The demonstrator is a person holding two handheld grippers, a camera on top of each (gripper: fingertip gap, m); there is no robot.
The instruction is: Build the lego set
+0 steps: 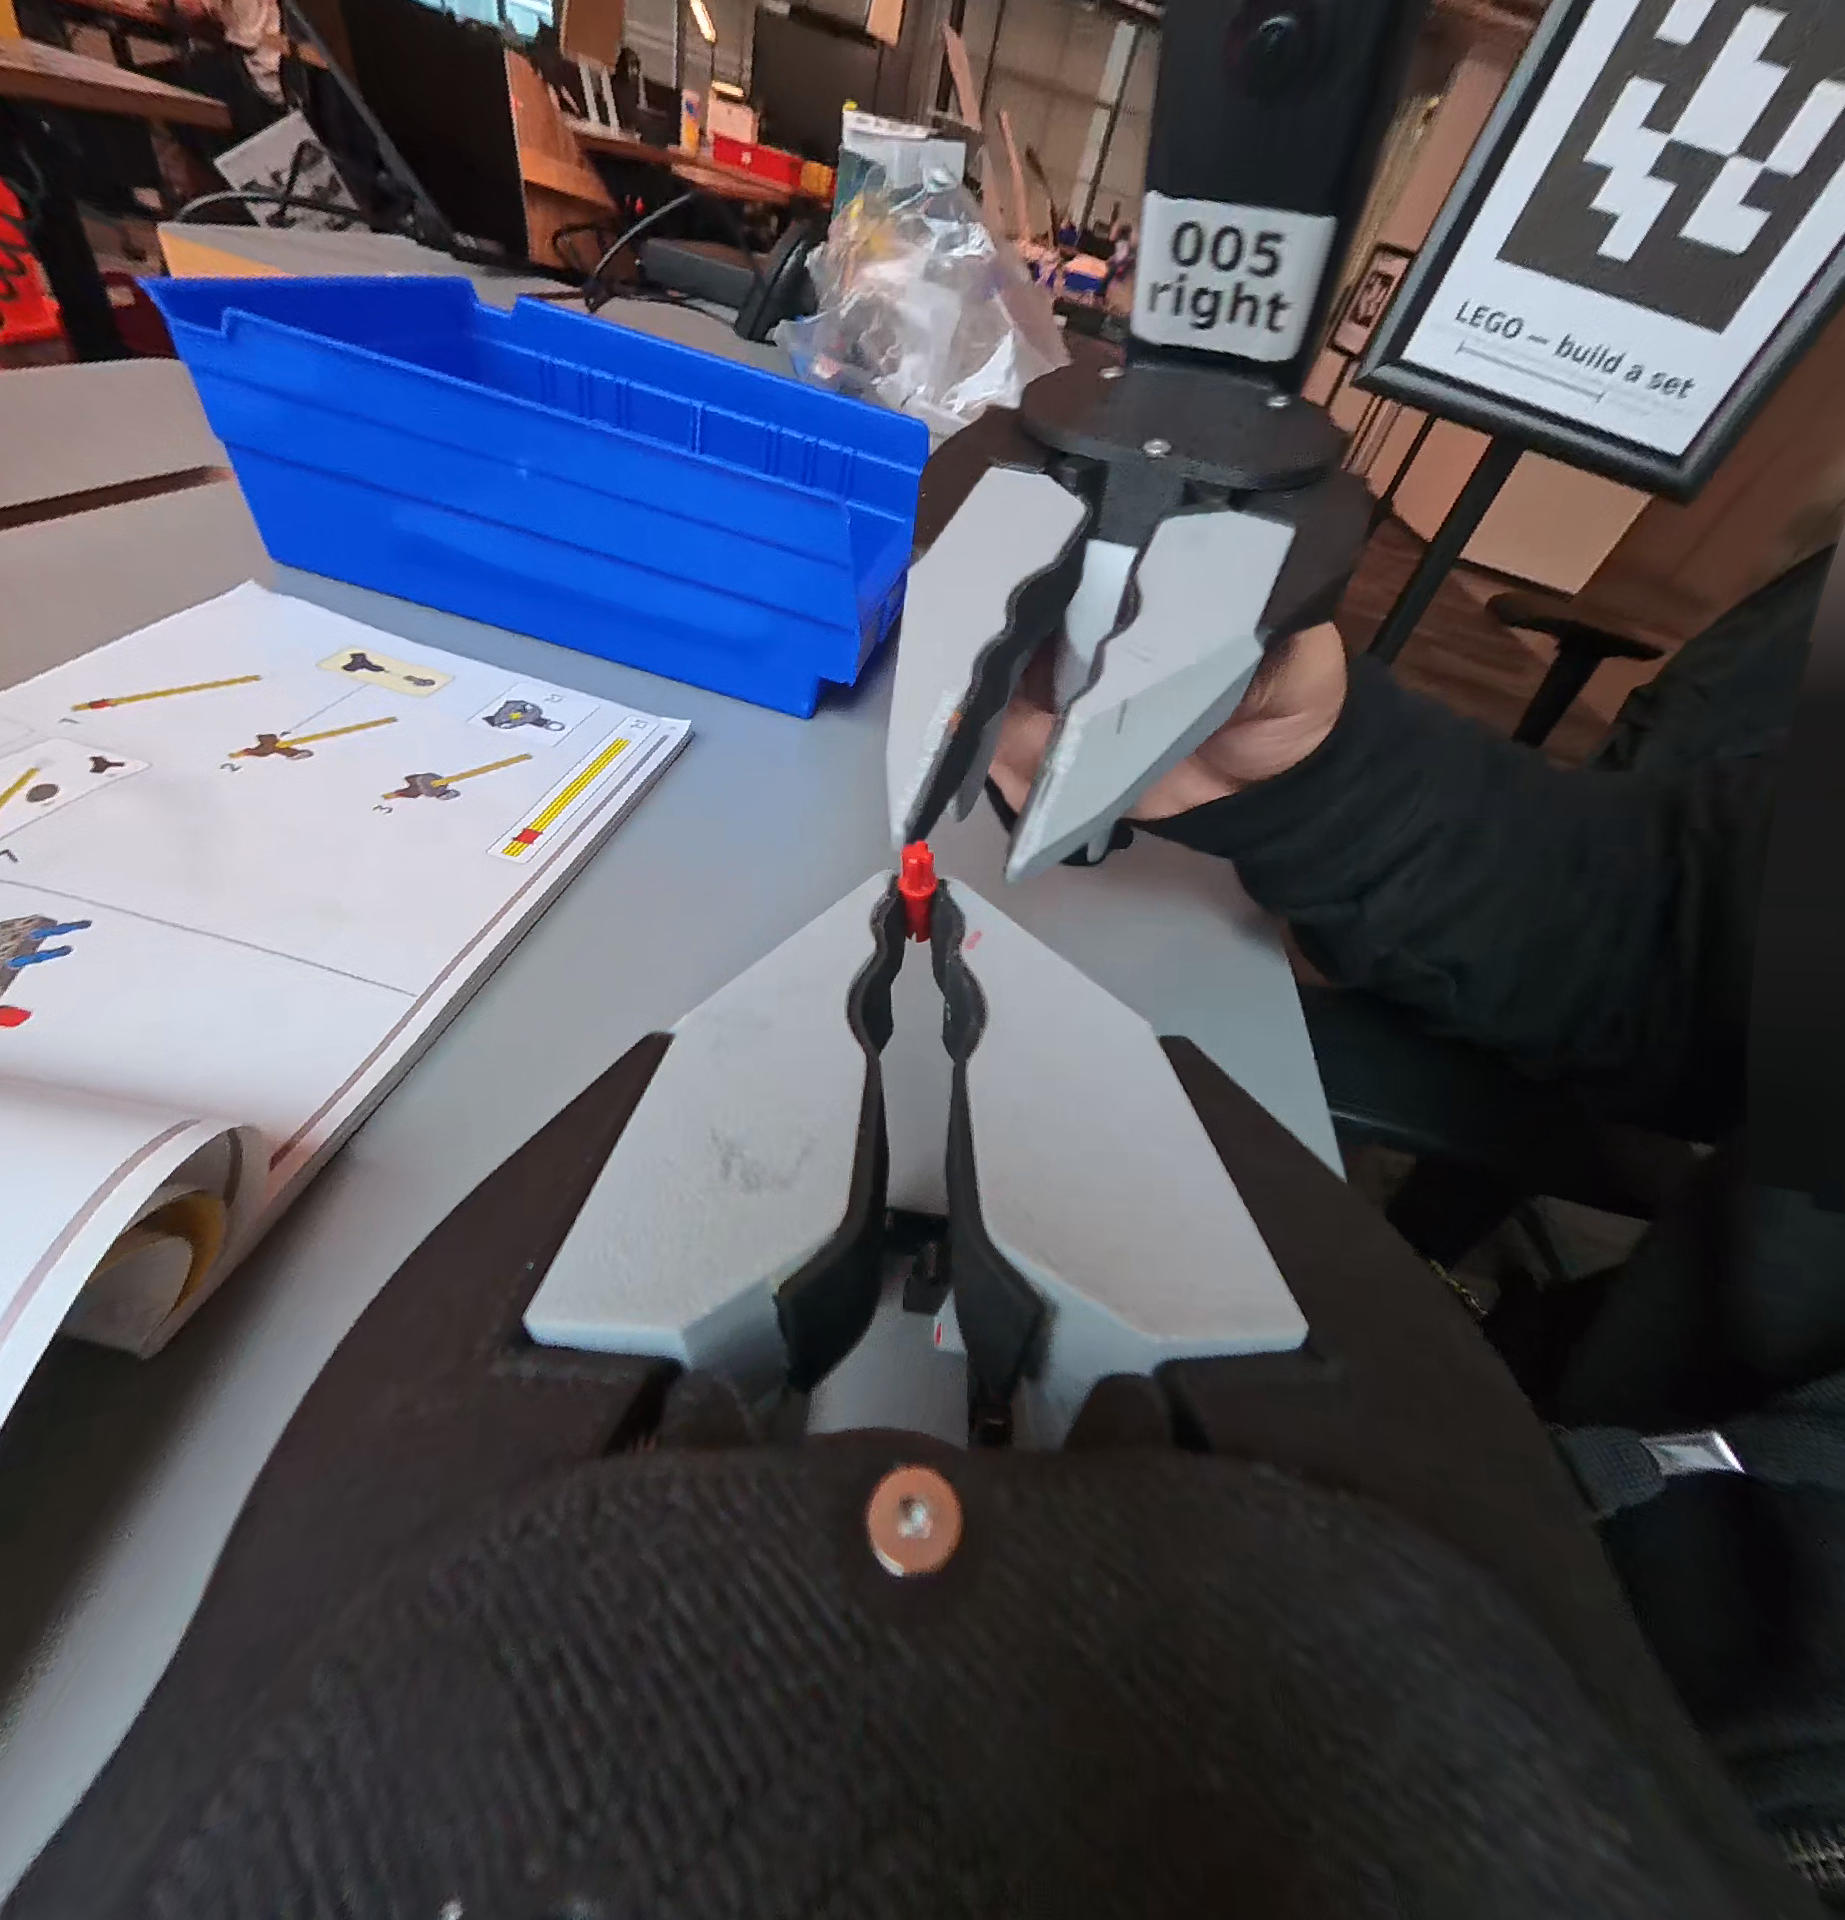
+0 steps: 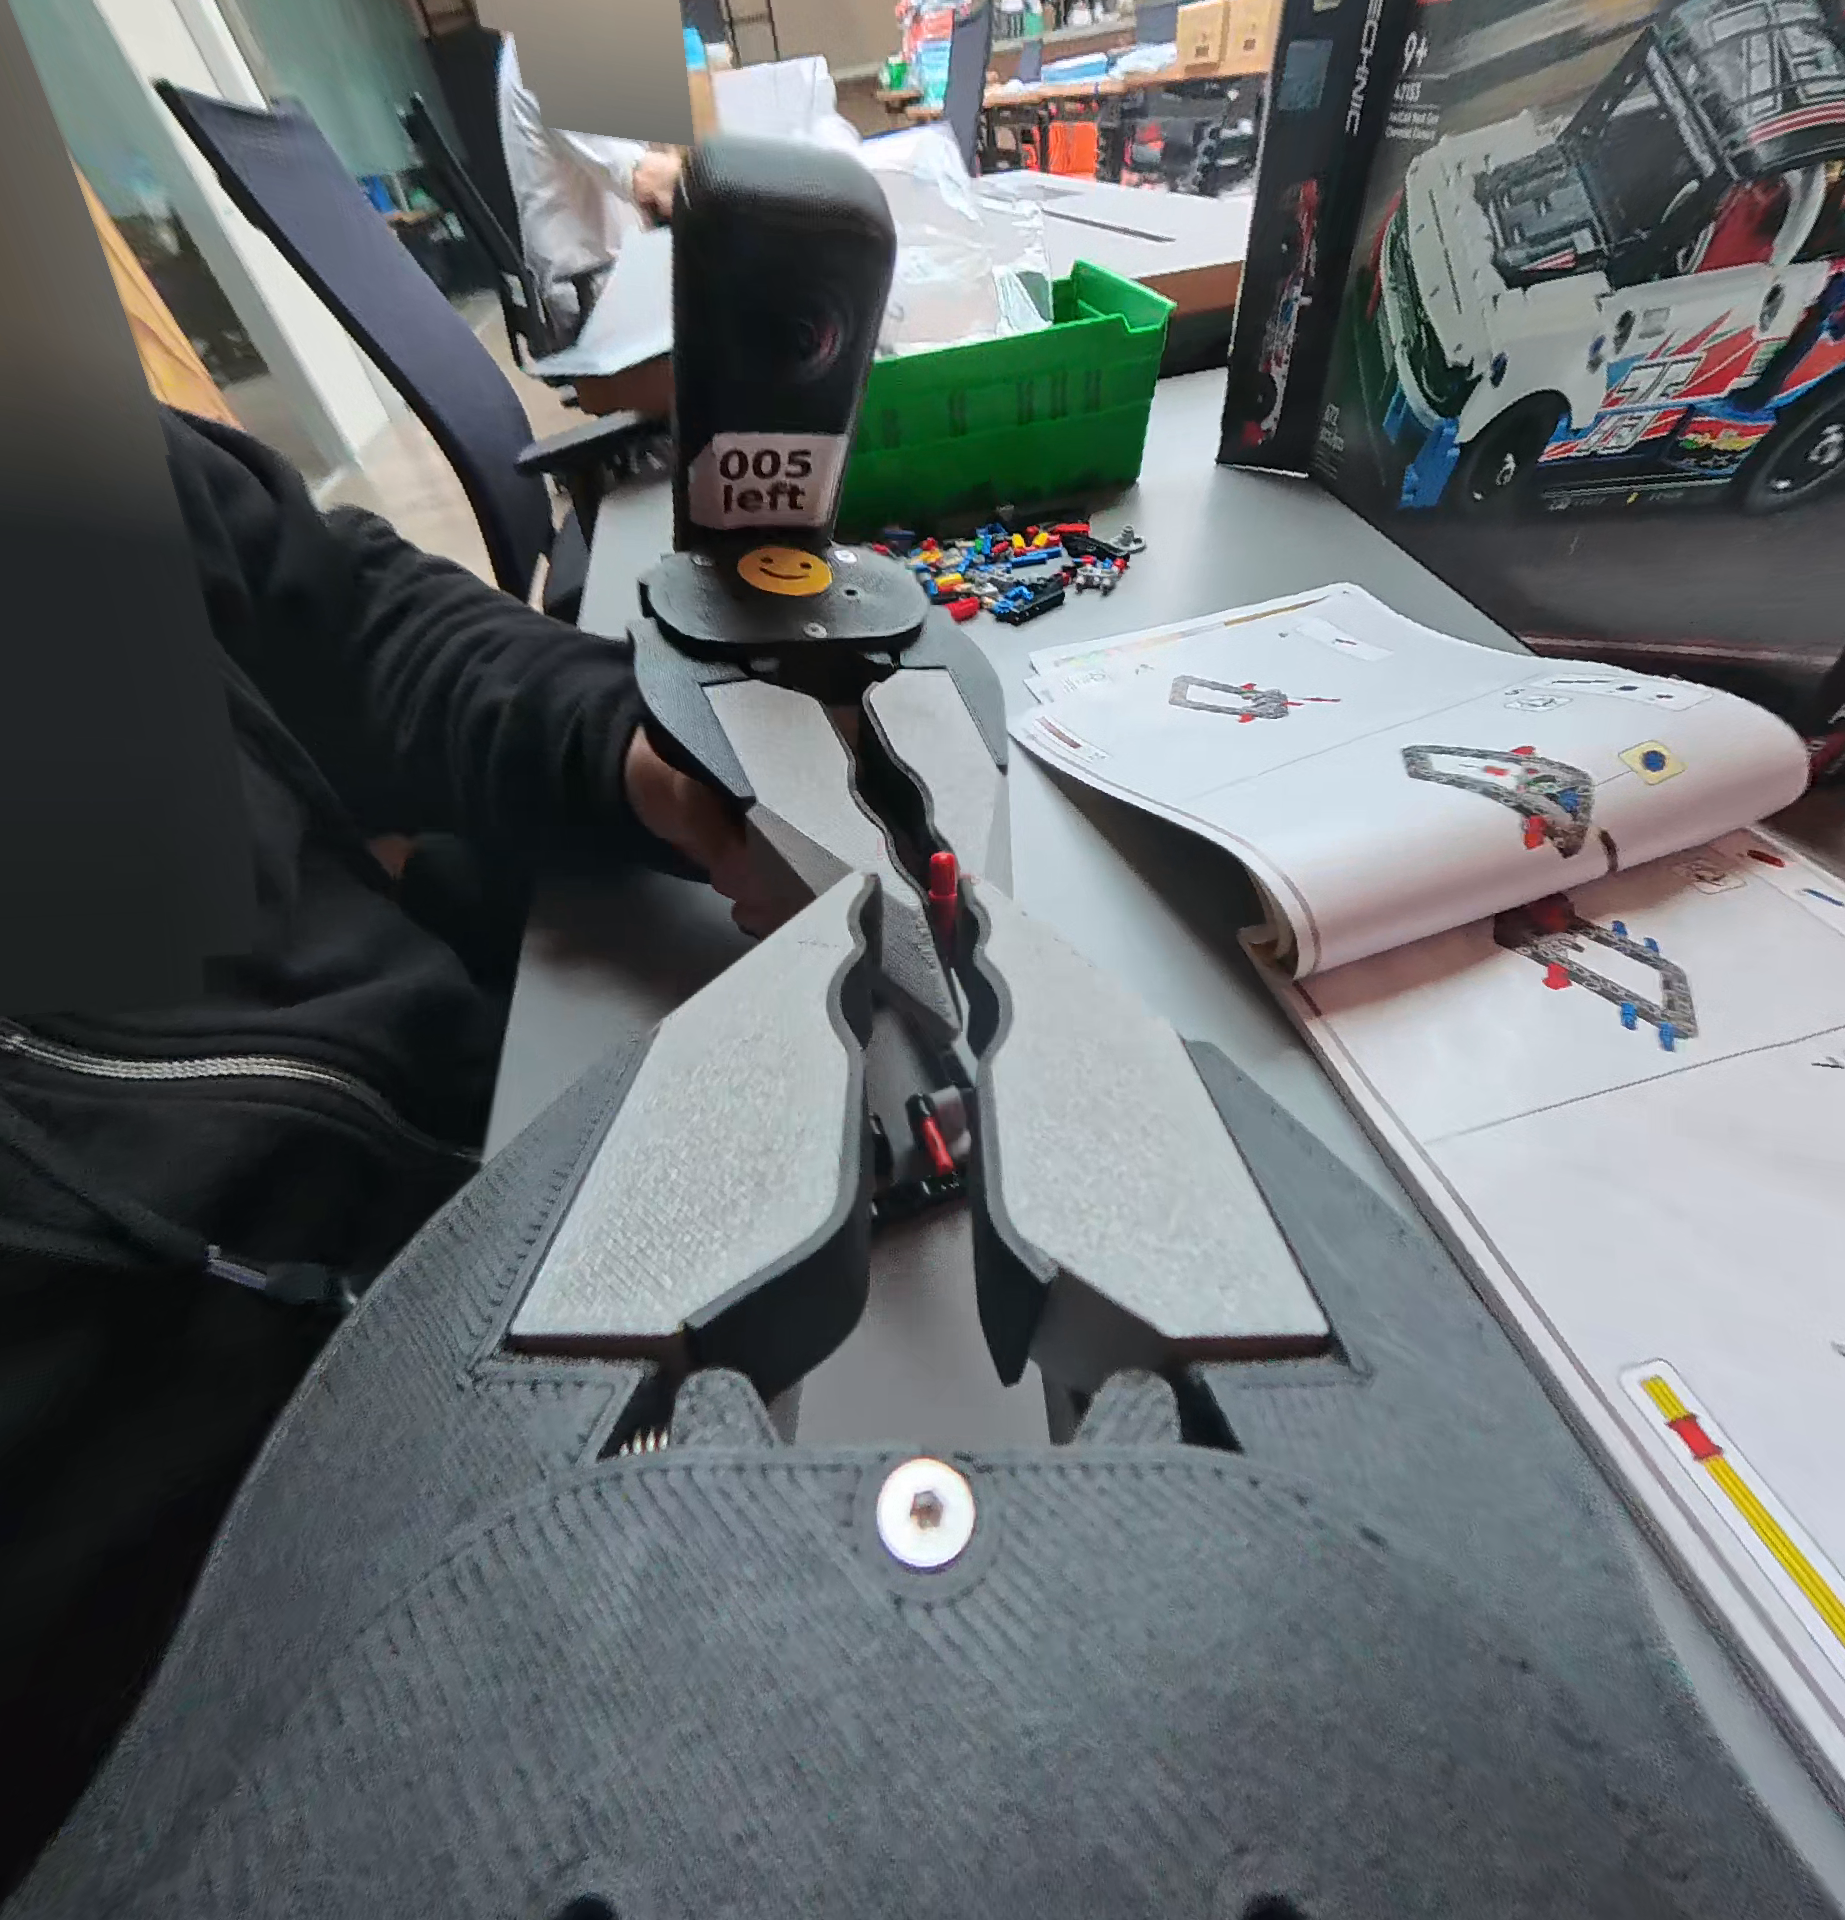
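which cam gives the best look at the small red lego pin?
Left wrist view. The small red plastic lego pin sits pinched at the left tool tips, sharp and lit against the grey table. In the right wrist view the pin shows darker, partly hidden between the right tool fingers.

Cluttered workshop: wooden workbenches (image 1: 627, 156), parts bins (image 2: 1011, 416), office chair (image 2: 378, 343), marker sign (image 1: 1666, 218).

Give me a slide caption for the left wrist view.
Left tongs pinch a red peg upright while the right tongs hang open above it, beside the instruction booklet and blue bin.
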